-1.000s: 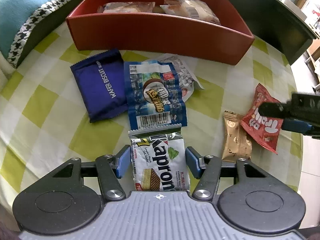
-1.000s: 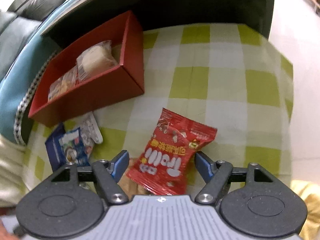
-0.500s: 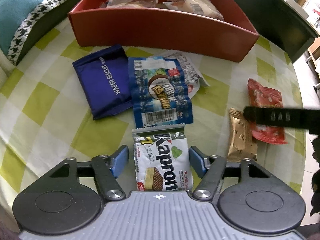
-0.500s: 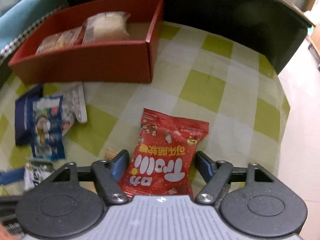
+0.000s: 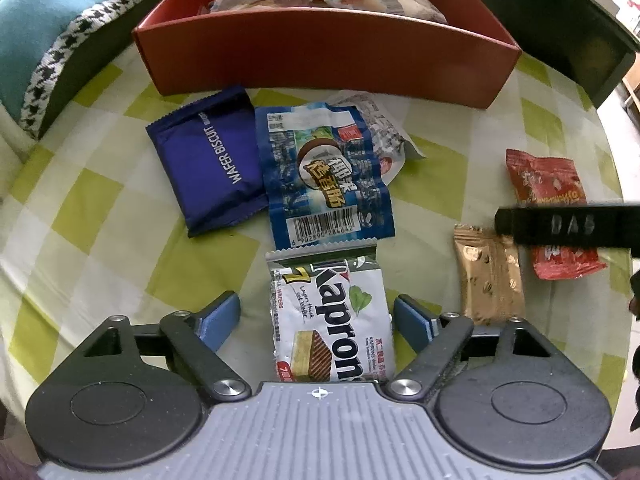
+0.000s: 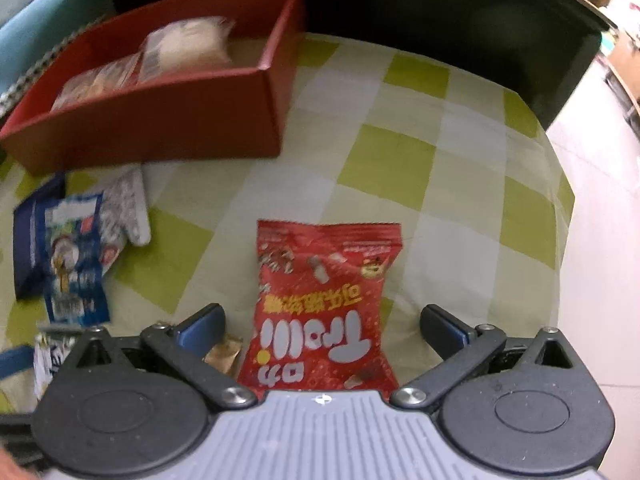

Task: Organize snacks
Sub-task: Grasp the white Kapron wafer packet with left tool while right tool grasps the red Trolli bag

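Note:
A white Kapron wafer pack (image 5: 332,320) lies flat on the checked cloth between the fingers of my left gripper (image 5: 318,314). Its jaws are opening and the pads stand clear of the pack on both sides. My right gripper (image 6: 322,322) hangs over a red snack bag (image 6: 320,304), its jaws opening wide, with gaps on both sides of the bag. That red snack bag (image 5: 552,208) and a black part of the right gripper show at the right of the left wrist view. The red box (image 5: 328,52) at the back holds two wrapped snacks.
A purple wafer biscuit pack (image 5: 212,164), a blue wrapper (image 5: 324,176) and a white wrapper (image 5: 380,128) lie in front of the box. A gold snack pack (image 5: 490,280) lies beside the red bag. The table edge (image 6: 568,208) drops off to the right. A teal cushion (image 5: 36,40) lies at the left.
Both grippers have spread their fingers wider around the packs beneath them. The right gripper rolled, so the red bag now appears straight between its fingers. The packs stayed on the cloth.

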### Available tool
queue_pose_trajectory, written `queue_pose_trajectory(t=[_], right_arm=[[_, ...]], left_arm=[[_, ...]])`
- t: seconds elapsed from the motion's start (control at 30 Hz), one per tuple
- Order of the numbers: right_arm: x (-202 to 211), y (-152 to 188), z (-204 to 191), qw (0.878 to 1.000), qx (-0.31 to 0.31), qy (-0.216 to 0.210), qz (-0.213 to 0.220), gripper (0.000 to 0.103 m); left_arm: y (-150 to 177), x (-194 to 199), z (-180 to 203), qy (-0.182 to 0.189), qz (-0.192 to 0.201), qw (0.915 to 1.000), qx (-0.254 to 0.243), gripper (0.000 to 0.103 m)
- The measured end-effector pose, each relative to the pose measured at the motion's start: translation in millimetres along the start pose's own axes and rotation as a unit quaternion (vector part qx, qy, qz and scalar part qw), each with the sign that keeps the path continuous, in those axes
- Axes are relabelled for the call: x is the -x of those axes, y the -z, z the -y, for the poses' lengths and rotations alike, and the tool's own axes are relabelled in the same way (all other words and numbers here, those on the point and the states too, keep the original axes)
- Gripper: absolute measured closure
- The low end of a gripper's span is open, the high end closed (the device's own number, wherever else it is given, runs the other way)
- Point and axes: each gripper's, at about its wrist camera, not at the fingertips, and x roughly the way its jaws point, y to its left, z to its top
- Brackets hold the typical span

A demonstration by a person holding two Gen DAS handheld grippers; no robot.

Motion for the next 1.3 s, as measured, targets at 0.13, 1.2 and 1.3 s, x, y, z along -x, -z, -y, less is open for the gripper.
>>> queue_pose_trajectory(t=[0.13, 1.2, 1.3], right_arm=[[0, -1, 2, 1.000, 0.010, 0.013, 0.006, 0.000], [65, 12, -30, 0.994, 0.061, -0.036, 0.082, 0.047], [67, 12, -30, 0.994, 0.061, -0.039, 0.087, 0.047]], left_arm=[[2, 1, 0, 0.004, 0.001, 1.0000, -0.003, 0.017], [-4, 31, -17, 0.029, 0.039, 0.9987, 0.018, 0.039], [-6, 31, -19, 0.031, 0.038, 0.9985, 0.023, 0.039]])
